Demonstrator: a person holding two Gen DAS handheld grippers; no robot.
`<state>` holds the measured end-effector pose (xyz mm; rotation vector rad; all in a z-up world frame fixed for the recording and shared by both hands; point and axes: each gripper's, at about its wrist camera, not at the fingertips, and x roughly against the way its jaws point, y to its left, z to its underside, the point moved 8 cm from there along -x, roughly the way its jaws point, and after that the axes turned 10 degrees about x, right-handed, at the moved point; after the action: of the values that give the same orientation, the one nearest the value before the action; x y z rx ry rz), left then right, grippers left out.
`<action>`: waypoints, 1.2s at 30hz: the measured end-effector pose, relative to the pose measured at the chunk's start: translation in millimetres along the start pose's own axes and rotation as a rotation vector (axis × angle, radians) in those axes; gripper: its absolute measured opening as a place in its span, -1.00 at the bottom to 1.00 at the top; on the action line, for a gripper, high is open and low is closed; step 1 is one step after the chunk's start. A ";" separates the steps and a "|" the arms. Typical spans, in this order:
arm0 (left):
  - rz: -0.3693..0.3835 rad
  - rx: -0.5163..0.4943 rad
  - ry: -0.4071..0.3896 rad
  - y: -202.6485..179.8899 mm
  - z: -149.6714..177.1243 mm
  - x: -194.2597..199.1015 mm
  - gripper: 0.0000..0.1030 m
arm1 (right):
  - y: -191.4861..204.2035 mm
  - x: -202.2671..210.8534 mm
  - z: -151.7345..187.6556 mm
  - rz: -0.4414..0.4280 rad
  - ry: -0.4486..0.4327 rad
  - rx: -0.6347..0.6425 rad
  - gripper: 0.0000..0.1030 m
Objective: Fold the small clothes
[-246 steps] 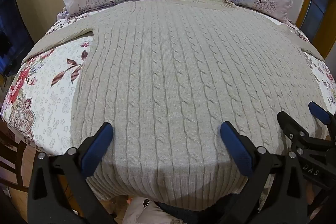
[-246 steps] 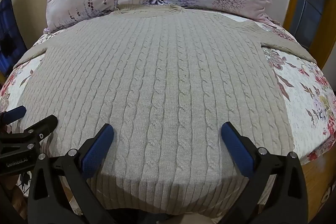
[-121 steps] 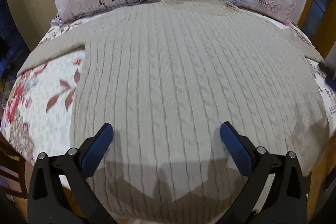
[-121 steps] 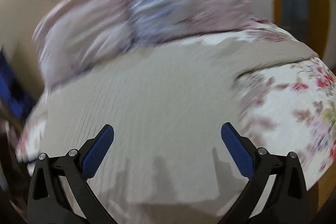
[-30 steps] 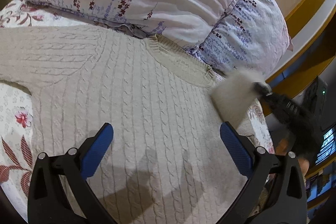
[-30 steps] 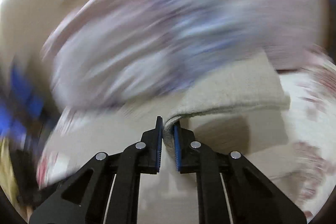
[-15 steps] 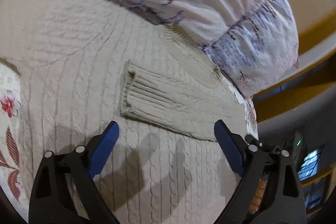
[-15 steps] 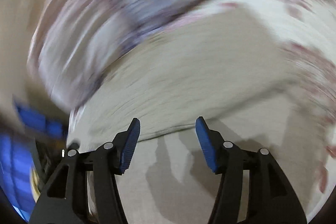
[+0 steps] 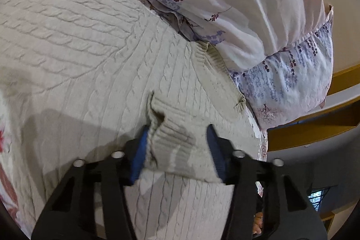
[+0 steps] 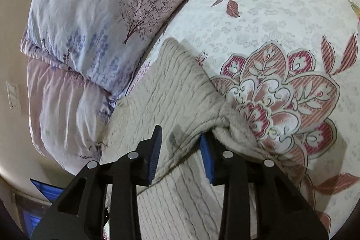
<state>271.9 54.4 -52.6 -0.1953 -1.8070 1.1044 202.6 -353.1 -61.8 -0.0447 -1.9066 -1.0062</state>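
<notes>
A beige cable-knit sweater (image 9: 90, 73) lies flat on the bed, its neck rib (image 9: 216, 60) against the pillows. One sleeve is folded across the chest; its ribbed cuff (image 9: 175, 138) lies between the blue pads of my left gripper (image 9: 177, 150), whose jaws stand partly open around it. In the right wrist view the sweater's shoulder fold (image 10: 180, 93) sits between the pads of my right gripper (image 10: 180, 150), also partly open, with bunched knit (image 10: 234, 127) at its right pad.
Two pale floral pillows (image 9: 247, 3) lie along the head of the bed, also in the right wrist view (image 10: 94, 15). A floral quilt (image 10: 281, 37) covers the bed. A wooden bed frame (image 9: 315, 125) stands at the right edge.
My right gripper laid the sleeve across the chest, let go and shifted to the shoulder fold. My left gripper moved in over the cuff and narrowed its jaws around it.
</notes>
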 end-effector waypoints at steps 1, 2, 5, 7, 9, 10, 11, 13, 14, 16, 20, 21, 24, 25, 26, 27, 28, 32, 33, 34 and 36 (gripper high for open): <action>-0.001 -0.002 0.006 0.2 -1.7 -3.8 -0.41 | -1.9 1.1 -1.0 0.005 -0.003 0.001 -0.42; 0.000 -0.007 0.014 0.2 -3.5 -8.7 -0.68 | -1.6 -0.7 -2.7 0.013 -0.006 0.008 -0.58; 0.006 -0.064 0.012 -4.8 -6.3 -10.5 -0.89 | 6.2 0.4 -4.7 0.012 -0.024 0.042 -0.79; 0.022 -0.113 -0.011 -11.5 -8.4 -4.4 -0.89 | 16.8 9.4 -5.7 0.012 -0.066 0.098 -0.80; -0.008 -0.171 -0.047 -14.6 -11.9 0.0 -0.90 | 20.3 11.7 -3.5 0.043 -0.073 0.135 -0.81; -0.038 -0.199 -0.063 -13.4 -13.4 -0.5 -0.90 | 19.2 8.9 -1.7 0.060 -0.061 0.140 -0.81; -0.069 -0.214 -0.067 -11.6 -14.7 -3.3 -0.90 | 15.9 4.2 1.8 0.088 -0.040 0.141 -0.81; -0.117 -0.218 -0.055 -3.5 -14.2 -9.3 -0.89 | 9.5 -0.7 5.9 0.131 -0.017 0.153 -0.81; -0.125 -0.214 -0.049 0.6 -12.9 -11.4 -0.88 | 9.0 0.4 6.7 0.142 -0.022 0.168 -0.80; -0.133 -0.228 -0.056 0.7 -11.7 -8.2 -0.80 | 13.7 4.5 8.6 0.199 -0.025 0.219 -0.69; -0.099 -0.228 -0.098 4.9 -12.9 27.9 -0.11 | 27.3 15.4 16.6 0.233 -0.025 0.278 -0.13; -0.095 -0.224 -0.123 8.7 -15.1 40.0 0.02 | 29.5 18.0 19.0 0.230 -0.028 0.285 0.02; -0.107 -0.173 -0.225 39.4 -31.1 88.8 0.11 | 37.7 27.0 27.8 0.215 -0.035 0.321 0.07; -0.112 -0.140 -0.253 52.5 -37.0 104.2 0.11 | 41.0 29.1 31.2 0.205 -0.034 0.332 0.07; -0.121 -0.082 -0.293 72.3 -46.6 124.7 0.09 | 43.9 30.4 35.4 0.187 -0.029 0.346 0.07; -0.127 -0.037 -0.324 86.7 -53.7 138.4 0.08 | 47.7 30.6 38.4 0.174 -0.023 0.355 0.07; -0.138 0.009 -0.354 101.7 -60.7 151.2 0.08 | 51.0 29.5 42.3 0.158 -0.012 0.367 0.07; -0.146 0.213 -0.432 154.3 -81.7 190.8 0.04 | 65.7 21.6 55.0 0.118 0.024 0.404 0.07; -0.143 0.254 -0.446 162.7 -85.4 195.7 0.04 | 69.4 20.0 58.1 0.109 0.031 0.415 0.07; -0.139 0.274 -0.452 167.1 -87.5 198.1 0.04 | 72.4 18.7 60.1 0.103 0.036 0.422 0.07; -0.122 0.330 -0.461 175.8 -93.9 200.0 0.03 | 77.8 18.3 63.3 0.092 0.040 0.435 0.07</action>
<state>187.0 323.5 -44.1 0.3909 -1.9631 1.4203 179.2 -266.6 -13.1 0.1380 -2.0280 -0.5120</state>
